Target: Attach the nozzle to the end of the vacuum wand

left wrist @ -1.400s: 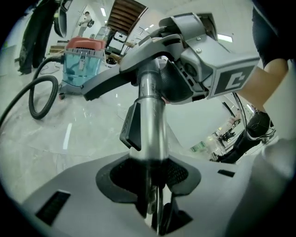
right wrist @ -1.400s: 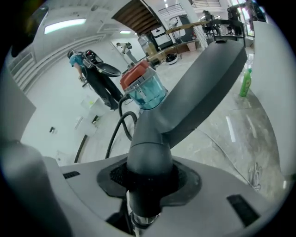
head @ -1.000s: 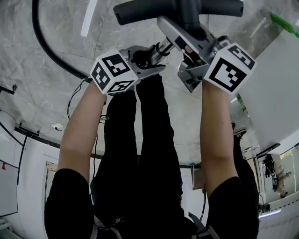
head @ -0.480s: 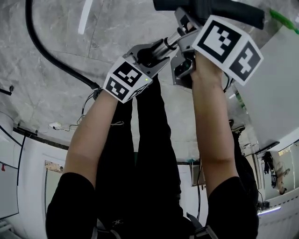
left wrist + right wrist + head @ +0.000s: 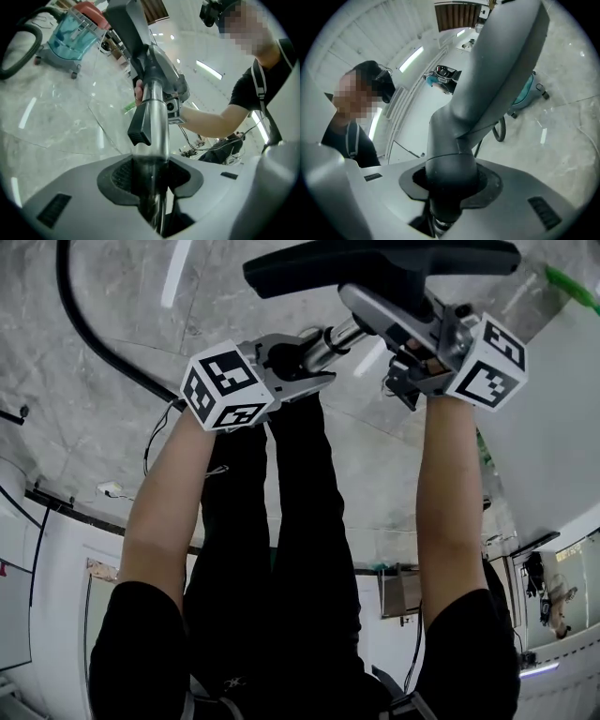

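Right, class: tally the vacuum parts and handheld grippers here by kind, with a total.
grippers: 2 (left gripper; right gripper, fingers just been closing round the nozzle)
wand: 1
nozzle: 1
hose: 1
canister vacuum: 1
Total: 6

- From the head, both forearms (image 5: 169, 502) are viewed steeply downward.
- The wand (image 5: 152, 126) is framed closely by the left gripper view.
- The nozzle (image 5: 487, 93) is framed likewise by the right gripper view; the canister vacuum (image 5: 70, 33) is shared.
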